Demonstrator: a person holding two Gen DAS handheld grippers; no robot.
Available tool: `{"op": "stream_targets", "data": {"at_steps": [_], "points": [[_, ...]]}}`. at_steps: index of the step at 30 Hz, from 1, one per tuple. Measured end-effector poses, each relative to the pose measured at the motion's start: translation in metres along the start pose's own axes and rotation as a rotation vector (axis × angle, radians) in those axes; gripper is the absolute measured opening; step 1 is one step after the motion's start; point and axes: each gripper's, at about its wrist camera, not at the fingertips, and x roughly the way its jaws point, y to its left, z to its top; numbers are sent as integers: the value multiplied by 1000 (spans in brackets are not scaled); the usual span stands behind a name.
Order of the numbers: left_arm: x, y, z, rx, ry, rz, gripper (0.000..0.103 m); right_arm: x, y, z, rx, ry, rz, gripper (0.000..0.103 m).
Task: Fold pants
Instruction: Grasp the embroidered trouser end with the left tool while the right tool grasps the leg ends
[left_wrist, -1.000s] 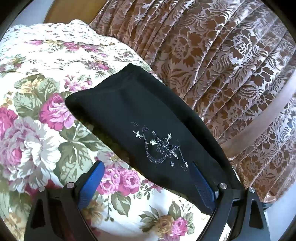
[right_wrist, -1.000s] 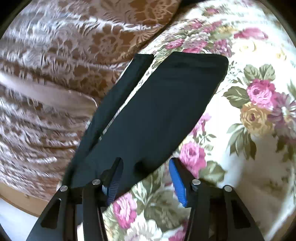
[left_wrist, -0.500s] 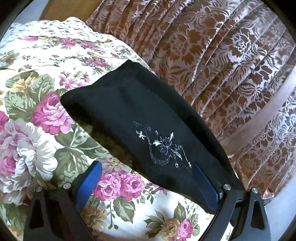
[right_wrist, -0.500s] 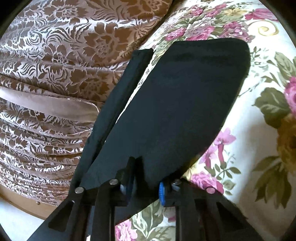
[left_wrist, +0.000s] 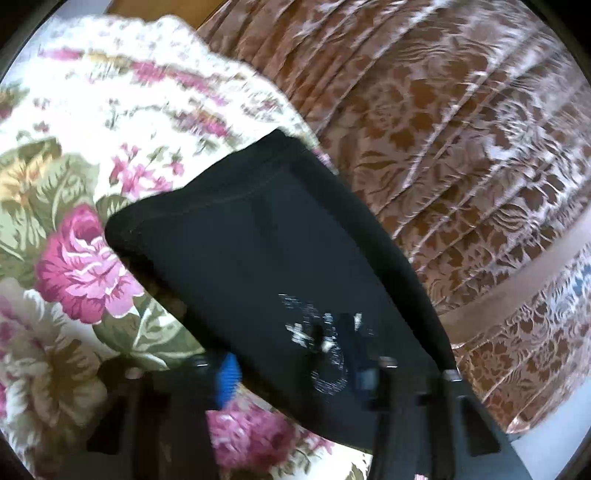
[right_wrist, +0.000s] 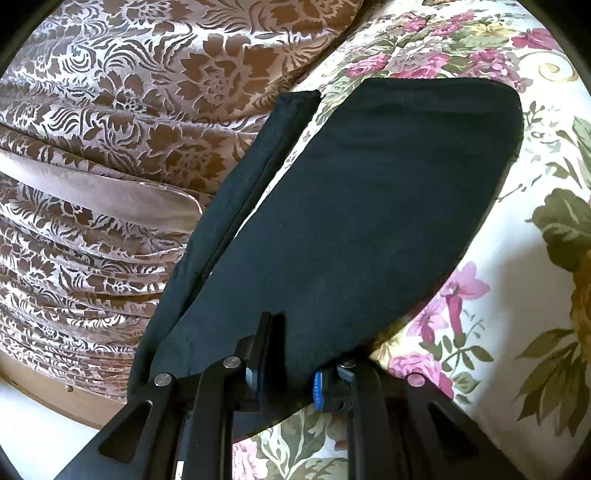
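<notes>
Black pants (right_wrist: 351, 221) pinched at both near corners, lying on floral bedspread (right_wrist: 517, 295) beside brown curtain (right_wrist: 129, 110).

Right gripper (right_wrist: 288, 373): jaws pressed on pant edge. Left gripper (left_wrist: 291, 369): blurred, jaws narrowed around embroidered hem, contact unclear. Two-point hold probably for lifting the end flat, fold without bunching.
</notes>
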Motion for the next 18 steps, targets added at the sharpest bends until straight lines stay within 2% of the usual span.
{"op": "stream_targets", "data": {"at_steps": [2,4,7,14,18], "points": [[5,4,4,-7,23,17,15,2,2,1,-17,1,-14,15],[7,4,6,10,37,8,8,3,4,2,-35,3,-35,13],[-3,4,8,21,7,-17,6,2,4,2,-38,-11,-49,8],[-45,-17,7,145,-53,-52,6,-24,18,4,-106,-99,-44,8],[-68,-18,2,173,-62,-59,6,-44,25,7,-119,-131,-27,8]]}}
